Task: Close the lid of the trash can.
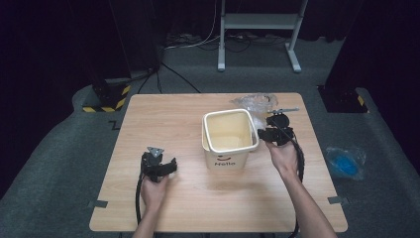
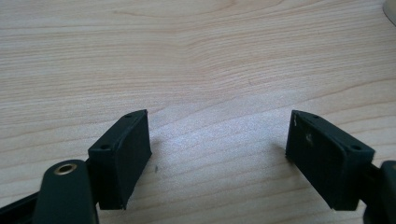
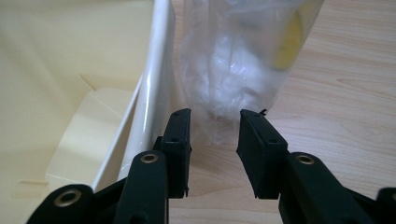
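Wooden worktop [image 1: 163,119] | right tongs [image 3: 214,135] part-open beside cream bin [image 1: 230,136], clear plastic bag [image 3: 243,60] just ahead, ungripped | left tongs [image 2: 218,154] wide, empty

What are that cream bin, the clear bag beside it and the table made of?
Bin: seemingly glossy moulded plastic; its rim shines in the right gripper view. Bag: thin clear plastic film, crinkled and see-through, with something white and yellow inside. Table: pale wood grain, matt; whether solid wood or laminate cannot be told.

Wide-apart left gripper [image 2: 218,154] over table [image 2: 196,60]
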Available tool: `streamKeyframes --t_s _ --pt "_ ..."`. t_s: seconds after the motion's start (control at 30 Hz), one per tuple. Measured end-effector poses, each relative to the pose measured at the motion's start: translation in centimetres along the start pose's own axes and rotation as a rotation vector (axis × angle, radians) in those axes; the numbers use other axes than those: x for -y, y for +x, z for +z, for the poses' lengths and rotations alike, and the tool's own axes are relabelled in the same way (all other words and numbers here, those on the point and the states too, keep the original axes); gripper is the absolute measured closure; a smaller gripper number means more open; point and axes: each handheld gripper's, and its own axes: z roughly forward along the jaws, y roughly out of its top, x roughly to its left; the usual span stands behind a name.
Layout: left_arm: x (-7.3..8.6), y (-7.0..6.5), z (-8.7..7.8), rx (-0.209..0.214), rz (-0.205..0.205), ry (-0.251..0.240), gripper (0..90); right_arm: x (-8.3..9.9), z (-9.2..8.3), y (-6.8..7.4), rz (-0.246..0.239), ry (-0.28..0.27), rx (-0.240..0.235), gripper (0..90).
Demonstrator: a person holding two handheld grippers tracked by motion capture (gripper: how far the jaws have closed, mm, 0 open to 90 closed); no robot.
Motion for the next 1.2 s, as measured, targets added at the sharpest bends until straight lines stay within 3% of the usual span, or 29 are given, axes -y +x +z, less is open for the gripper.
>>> streamKeyframes --t_s 1.2 --pt "0.0 0.0 0.0 0.0 0.0 0.0 21.9 -0.6 0.1 1.6 -0.036 -0.004 -0.01 63.0"
